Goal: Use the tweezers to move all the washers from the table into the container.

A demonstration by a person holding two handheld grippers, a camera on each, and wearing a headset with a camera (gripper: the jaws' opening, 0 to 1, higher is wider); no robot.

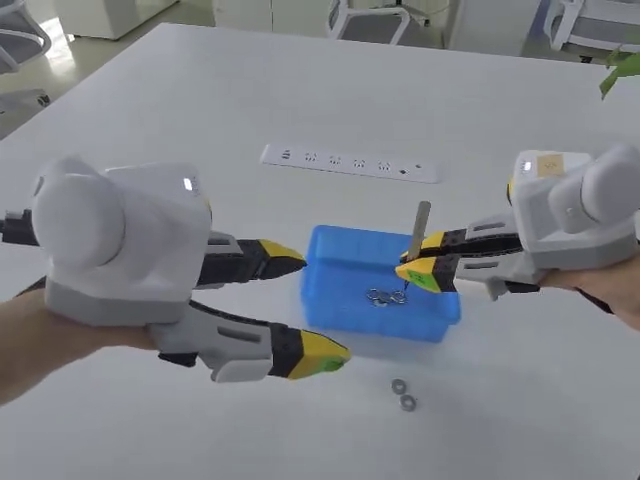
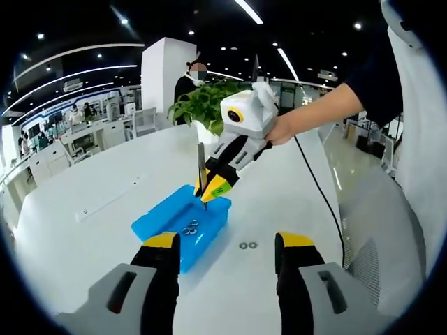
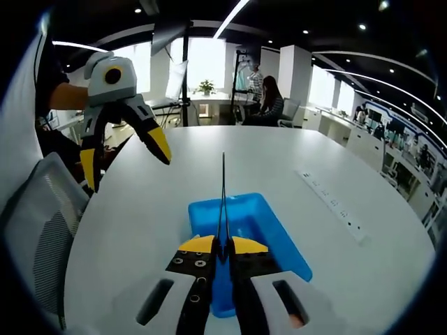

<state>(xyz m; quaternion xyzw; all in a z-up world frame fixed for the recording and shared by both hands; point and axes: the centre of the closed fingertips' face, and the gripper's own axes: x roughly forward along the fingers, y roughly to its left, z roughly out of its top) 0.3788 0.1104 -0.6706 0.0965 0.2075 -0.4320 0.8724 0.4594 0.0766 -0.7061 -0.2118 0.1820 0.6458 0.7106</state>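
Right gripper (image 1: 418, 272) poised over blue container (image 1: 340, 250), fingers (image 3: 199, 244) pressed together on tweezers (image 1: 421, 225). Tweezers stand near upright, tips down inside container just above cluster of washers (image 1: 381, 296) on its floor; whether tips carry a washer cannot be told. On white desk (image 1: 200, 110), just in front of container, lie two loose washers (image 1: 403, 393), side by side. Left gripper (image 1: 318, 310) hovers at container's left end, fingers (image 2: 162, 244) spread wide. Power strip (image 1: 350, 163) lies beyond container.
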